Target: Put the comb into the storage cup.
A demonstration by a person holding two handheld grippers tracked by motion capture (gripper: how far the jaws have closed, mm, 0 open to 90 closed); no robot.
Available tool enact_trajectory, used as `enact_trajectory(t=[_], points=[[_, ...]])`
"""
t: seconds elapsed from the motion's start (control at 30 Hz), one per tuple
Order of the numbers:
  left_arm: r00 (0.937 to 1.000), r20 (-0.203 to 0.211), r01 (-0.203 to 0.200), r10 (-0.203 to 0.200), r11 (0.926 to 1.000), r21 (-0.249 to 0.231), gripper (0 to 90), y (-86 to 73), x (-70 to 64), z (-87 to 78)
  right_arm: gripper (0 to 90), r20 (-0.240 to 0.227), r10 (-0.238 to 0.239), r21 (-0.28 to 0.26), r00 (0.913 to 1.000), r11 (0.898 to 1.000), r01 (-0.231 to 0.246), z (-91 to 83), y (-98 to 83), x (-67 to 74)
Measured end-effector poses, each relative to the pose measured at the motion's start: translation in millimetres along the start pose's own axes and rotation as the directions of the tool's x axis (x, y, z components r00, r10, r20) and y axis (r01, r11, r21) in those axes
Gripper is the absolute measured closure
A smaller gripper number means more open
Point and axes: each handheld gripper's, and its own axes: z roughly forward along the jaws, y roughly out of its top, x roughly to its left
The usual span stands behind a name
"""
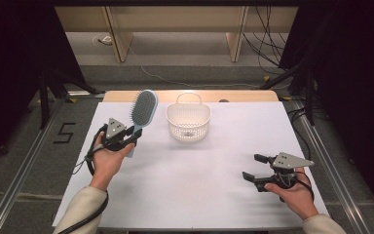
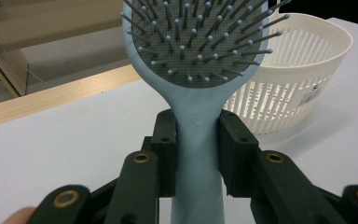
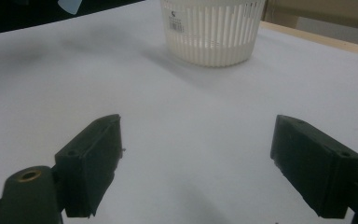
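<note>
A light blue hairbrush (image 1: 142, 108) with a grey bristle pad is held up over the left of the white table. My left gripper (image 1: 132, 137) is shut on its handle just below the head, and in the left gripper view both jaws press the sides of the hairbrush (image 2: 196, 126). A white slatted basket (image 1: 188, 122) with a handle stands at the table's middle back, to the right of the brush head. My right gripper (image 1: 253, 166) rests low near the front right, open, nothing between its fingers. It points toward the basket (image 3: 212, 32).
The table (image 1: 214, 195) is covered in white, with a wooden strip (image 1: 243, 96) along its far edge. Metal rails run on the floor on both sides. Cables and wooden legs lie beyond the far edge. Black cables trail from each gripper past the person's sleeves.
</note>
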Motion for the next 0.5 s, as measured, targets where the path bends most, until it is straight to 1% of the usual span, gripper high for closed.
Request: enact_trajectory(t=[0.5], points=[[1.0000, 0.008, 0.003, -0.003, 0.9996, -0.027, 69.9, 6.4, -2.6, 0.6, 17.4, 0.000, 0.002, 0.002, 1.0000, 1.000, -0.002, 0.2, -0.2, 0.0]])
